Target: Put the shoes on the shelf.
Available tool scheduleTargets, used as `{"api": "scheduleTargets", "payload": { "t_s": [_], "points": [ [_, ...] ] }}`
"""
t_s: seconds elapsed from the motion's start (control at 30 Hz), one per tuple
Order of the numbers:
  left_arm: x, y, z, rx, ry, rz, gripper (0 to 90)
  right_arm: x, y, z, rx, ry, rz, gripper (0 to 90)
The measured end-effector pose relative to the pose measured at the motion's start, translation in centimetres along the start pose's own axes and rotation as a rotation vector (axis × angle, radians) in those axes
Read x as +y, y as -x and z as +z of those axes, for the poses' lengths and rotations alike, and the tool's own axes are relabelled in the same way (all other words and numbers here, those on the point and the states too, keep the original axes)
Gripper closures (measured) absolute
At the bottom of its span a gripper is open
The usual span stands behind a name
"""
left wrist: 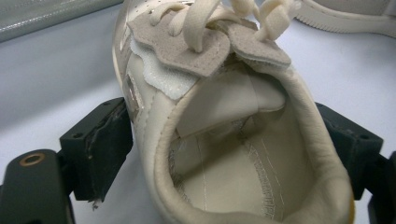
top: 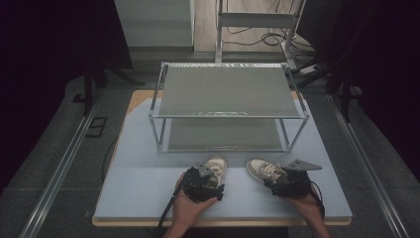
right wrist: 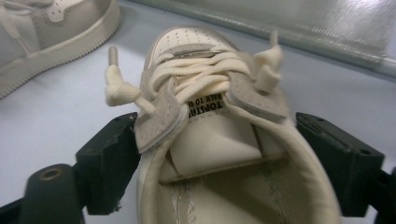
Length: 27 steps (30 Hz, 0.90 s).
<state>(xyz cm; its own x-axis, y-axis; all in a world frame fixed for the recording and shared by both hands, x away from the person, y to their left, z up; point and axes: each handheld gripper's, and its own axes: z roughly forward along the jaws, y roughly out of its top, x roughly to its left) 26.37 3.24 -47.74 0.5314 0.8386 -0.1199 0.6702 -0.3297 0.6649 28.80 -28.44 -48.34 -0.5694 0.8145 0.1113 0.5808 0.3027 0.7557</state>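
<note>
Left tool (top: 212, 179) jaws pinching heel of left shoe (top: 214, 167), worktop (top: 138, 183) at 7 o'clock of rack (top: 225, 106). Right tool (top: 277, 181) jaws pinching right shoe (top: 264, 169) at 5 o'clock. Both gripped, grounded; shelving probably remains.
</note>
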Motion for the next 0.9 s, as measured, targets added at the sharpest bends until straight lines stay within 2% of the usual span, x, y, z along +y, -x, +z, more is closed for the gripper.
{"api": "scheduleTargets", "payload": {
  "t_s": [0.1, 0.3, 0.53, 0.9],
  "points": [
    [0.1, 0.2, 0.2, 0.016, -0.010, 0.003, 14.0, 0.0, 0.0, 0.6, -0.005, -0.017, 0.000, 19.1],
    [0.1, 0.0, 0.2, 0.013, -0.007, -0.003, 15.1, 0.0, 0.2, 0.4, 0.001, -0.021, 0.005, 23.1],
    [-0.3, -0.4, -0.5, 0.015, 0.016, 0.007, 22.5, 0.1, 0.2, 0.3, 0.015, -0.021, -0.003, 27.2],
    [-0.8, -1.7, -1.4, -0.017, 0.043, 0.024, 29.3, 0.1, 0.1, 0.0, 0.008, -0.016, -0.002, 28.9]
  ]
}}
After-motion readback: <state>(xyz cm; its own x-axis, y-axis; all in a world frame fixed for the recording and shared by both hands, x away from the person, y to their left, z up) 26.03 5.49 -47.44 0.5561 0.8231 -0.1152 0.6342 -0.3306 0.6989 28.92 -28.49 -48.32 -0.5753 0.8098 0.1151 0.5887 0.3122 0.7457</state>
